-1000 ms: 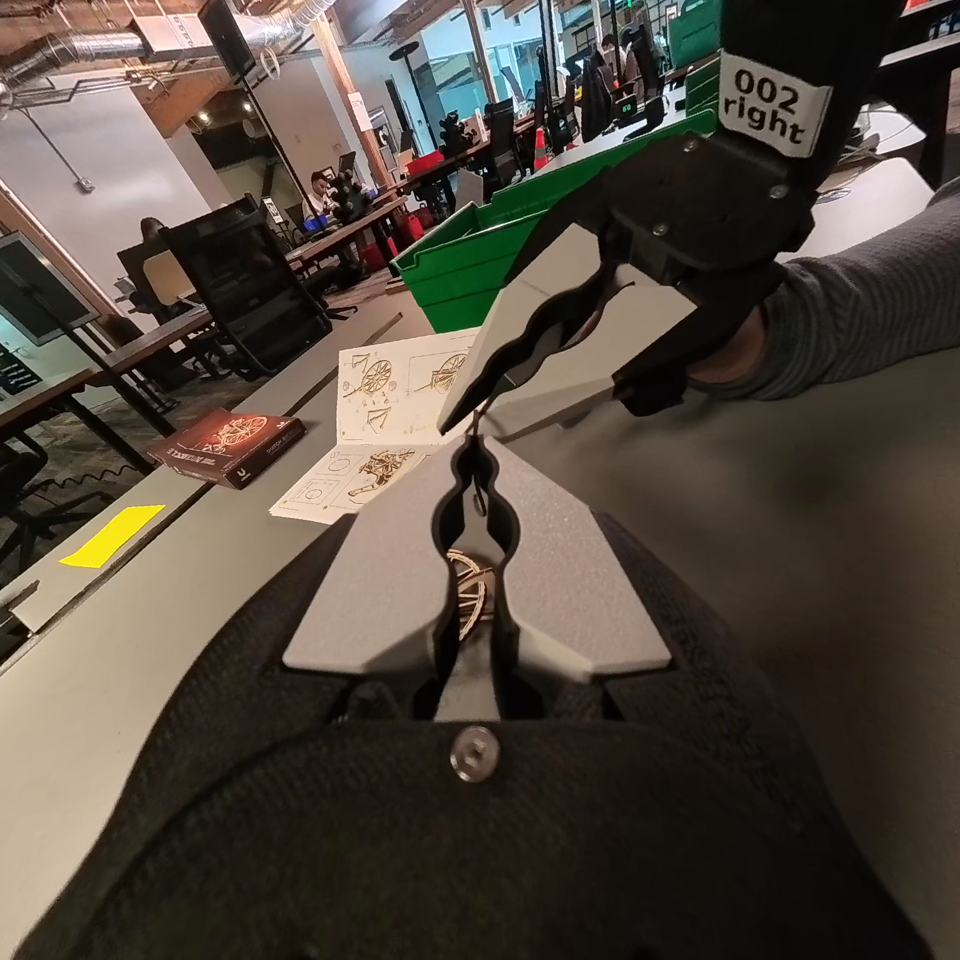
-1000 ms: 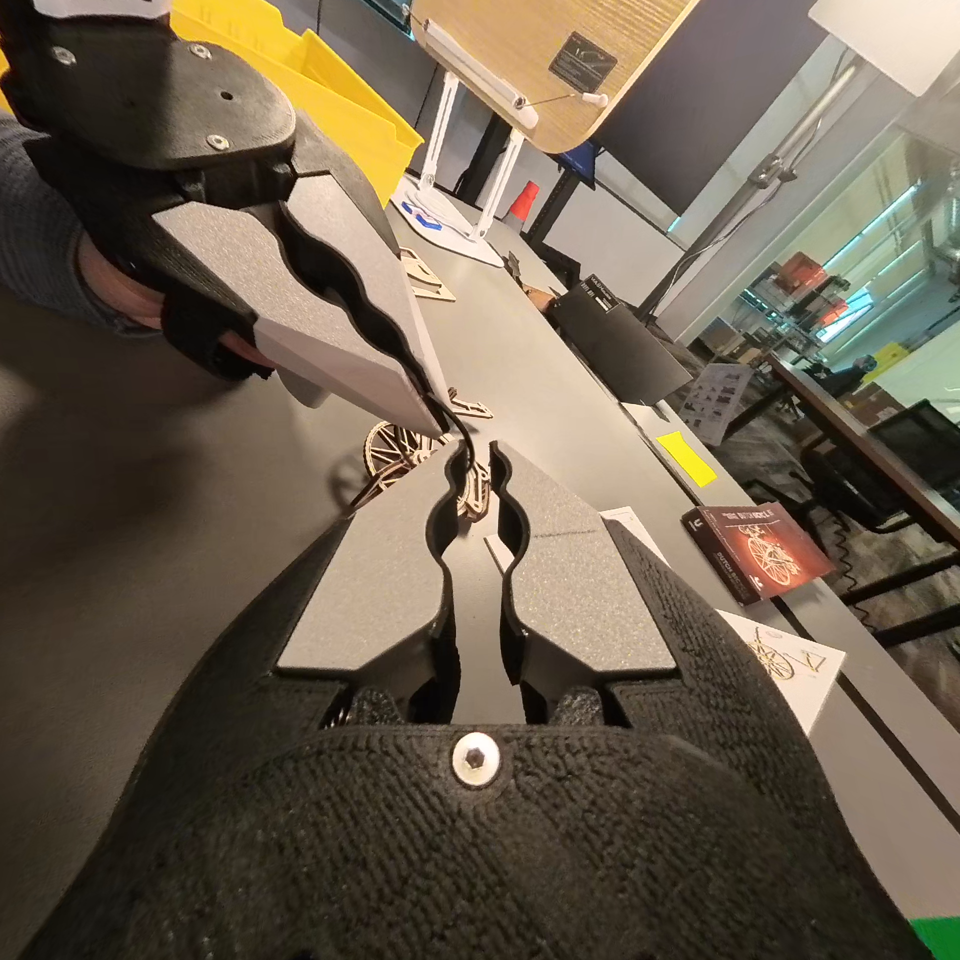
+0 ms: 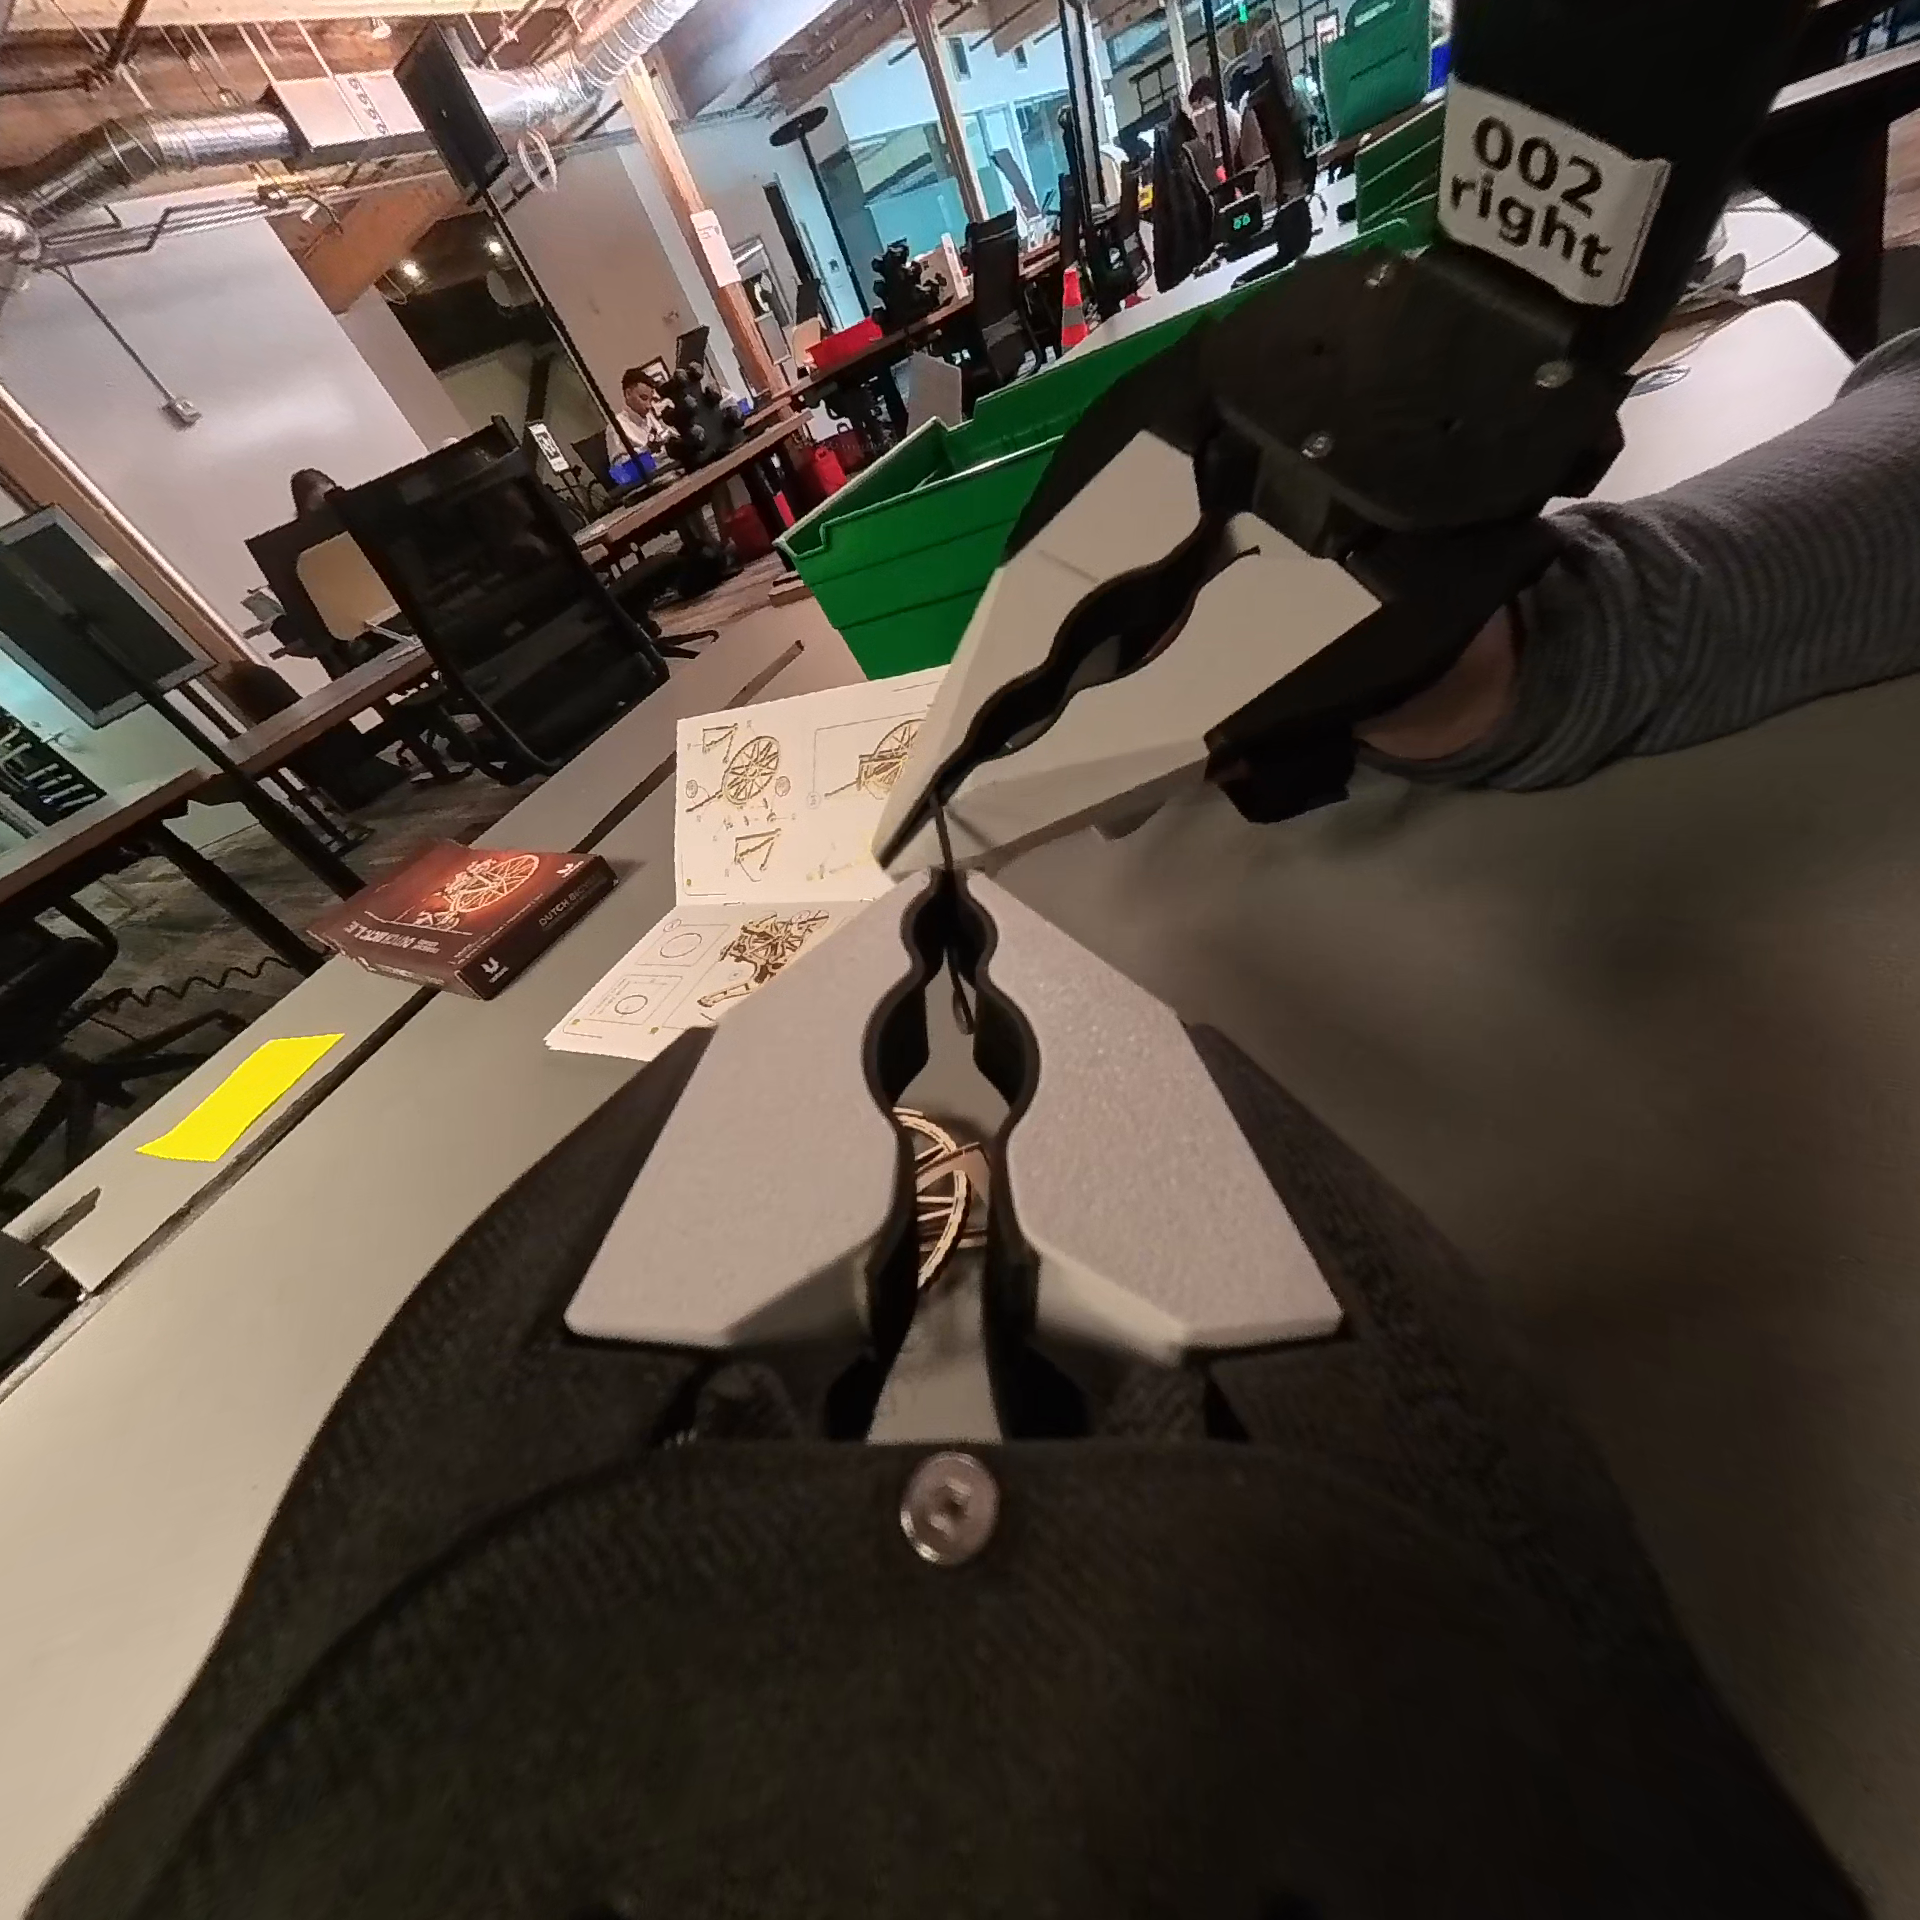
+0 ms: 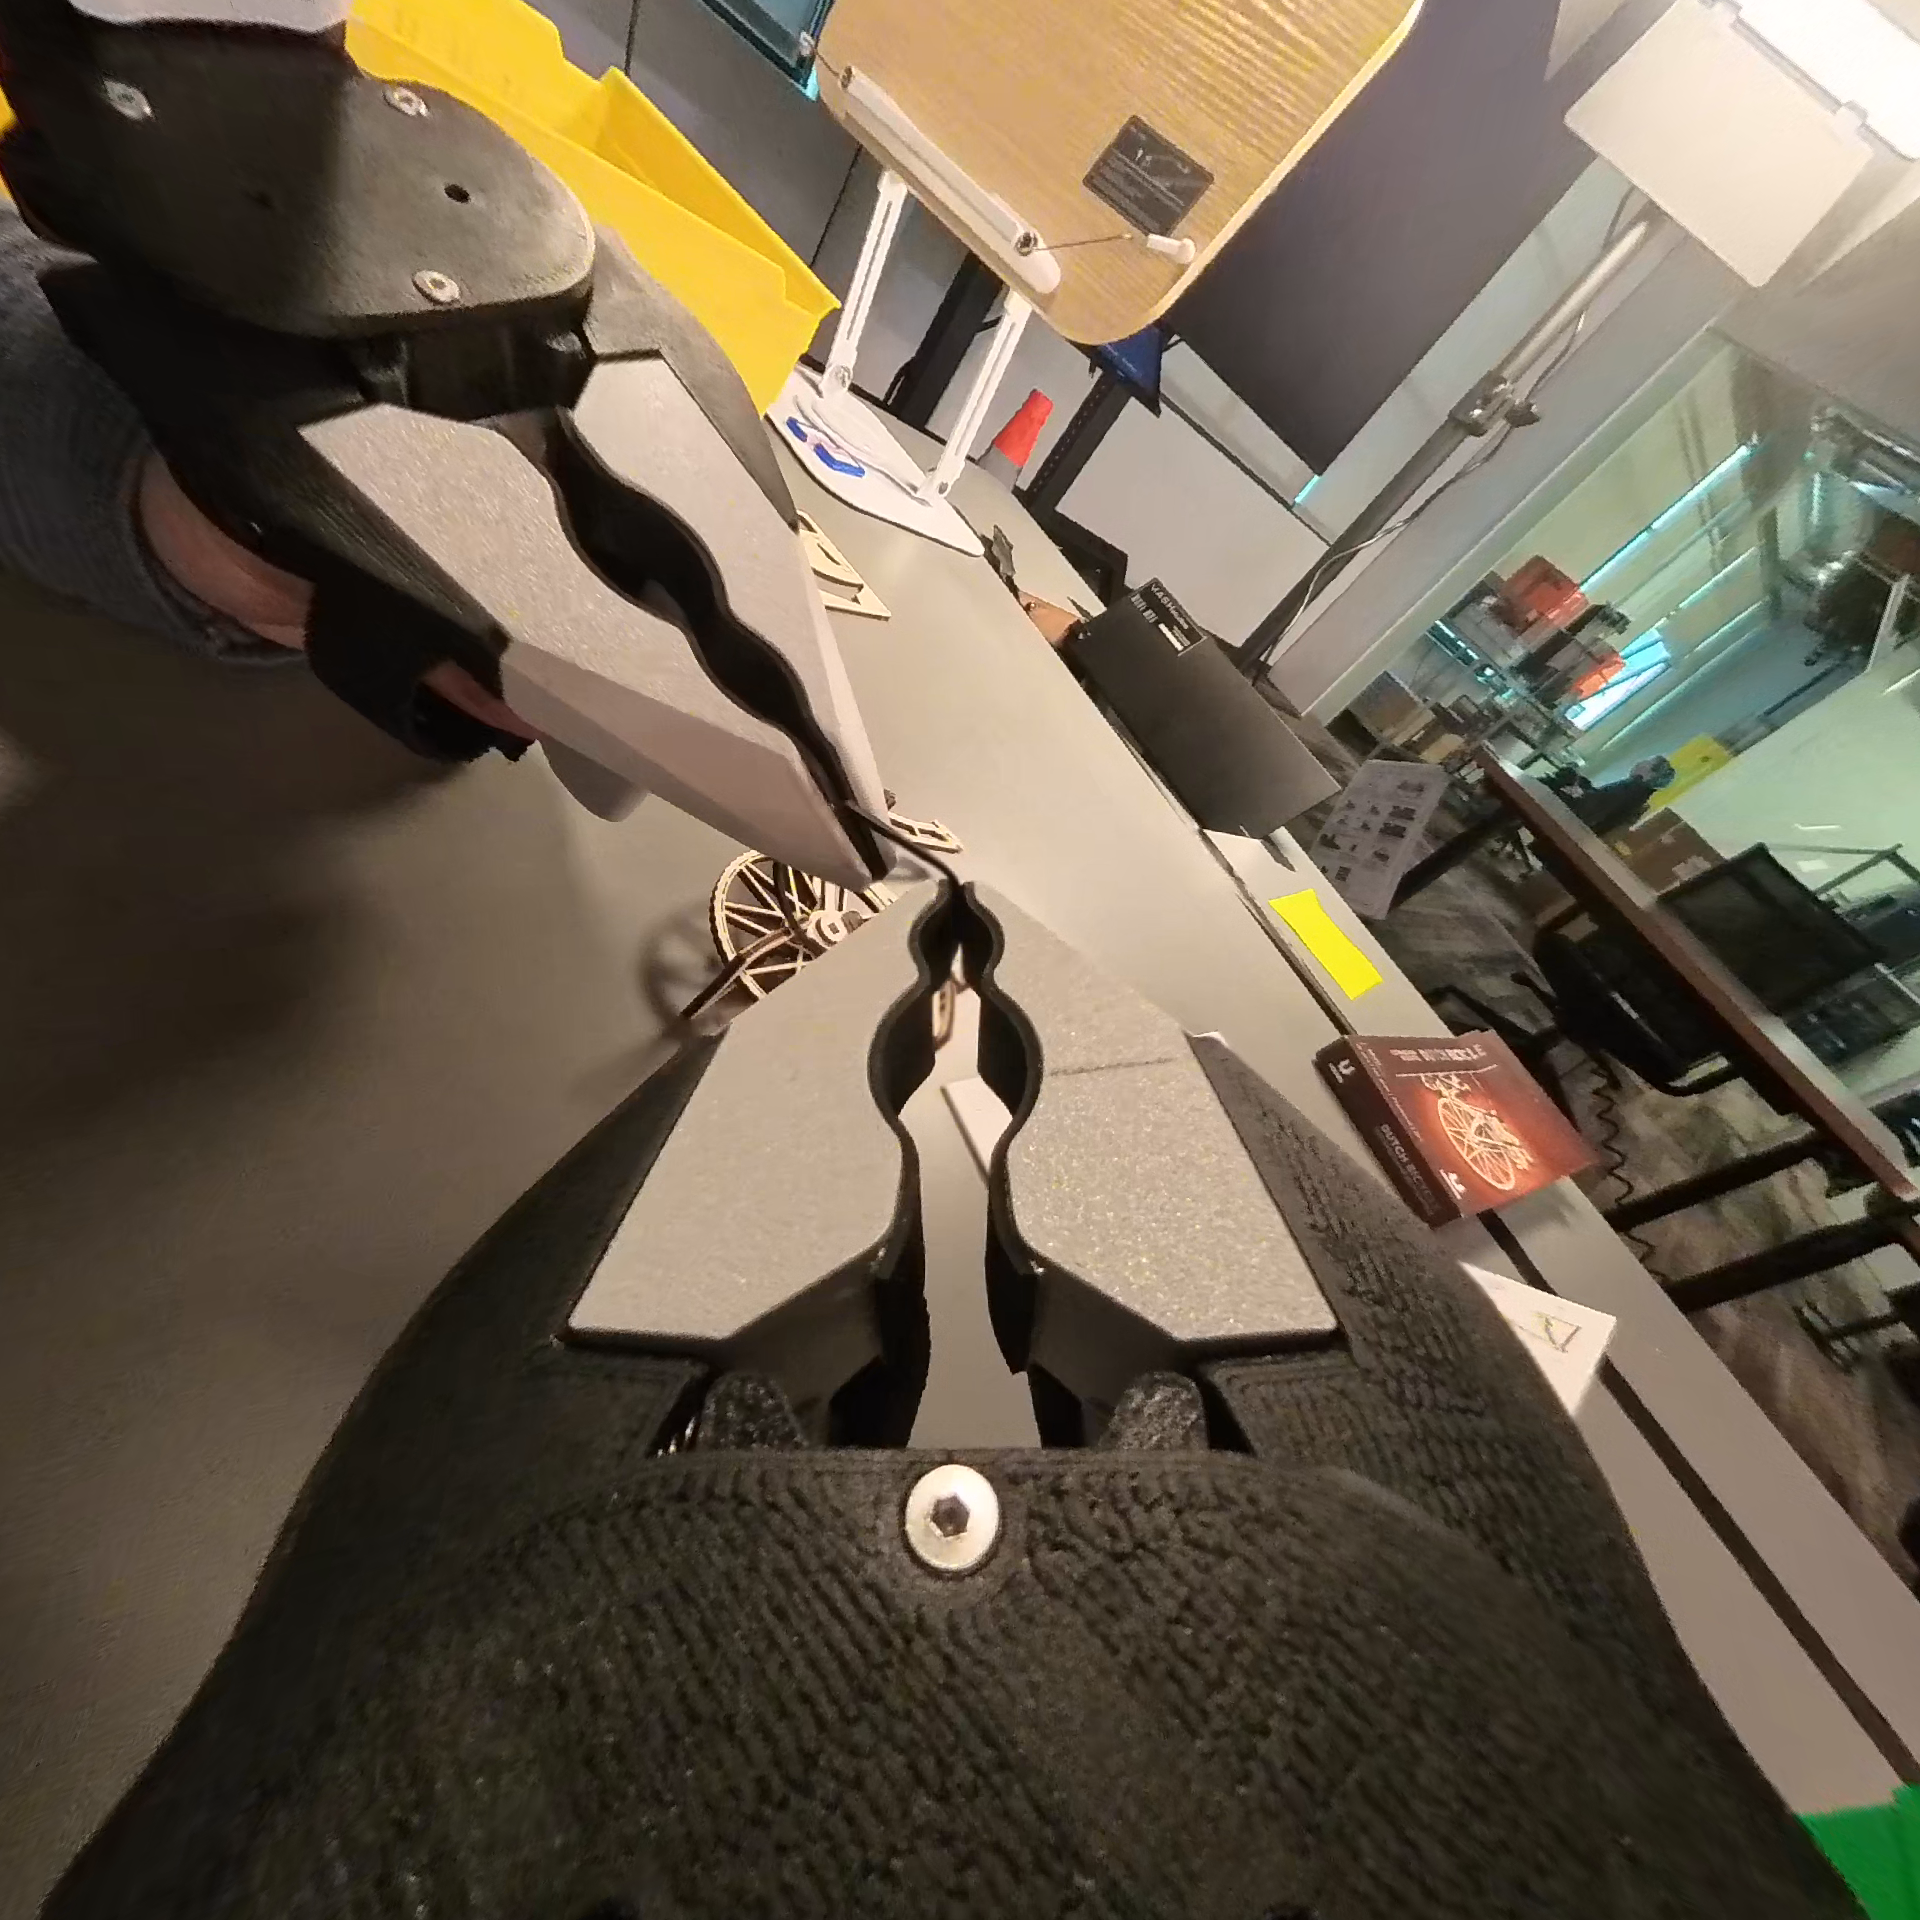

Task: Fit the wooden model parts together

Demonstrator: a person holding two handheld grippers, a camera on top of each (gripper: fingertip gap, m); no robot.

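fingers (image 3: 940, 883) closed in; black band (image 3: 951, 956) pinched btwn.

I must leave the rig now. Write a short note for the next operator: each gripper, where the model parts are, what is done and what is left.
Left gripper: shut on a thin black cord.
Right gripper: also shut on the cord, tip to tip with the left one.
Parts: the pale wooden spoked-wheel model stands on the grey table just beyond the tips; a loose flat wooden piece lies behind it. The paper instruction sheet and the dark red box lie farther along the table.
Done: the wheel section looks assembled.
Left: fitting the cord; whether it is attached yet, I cannot tell.
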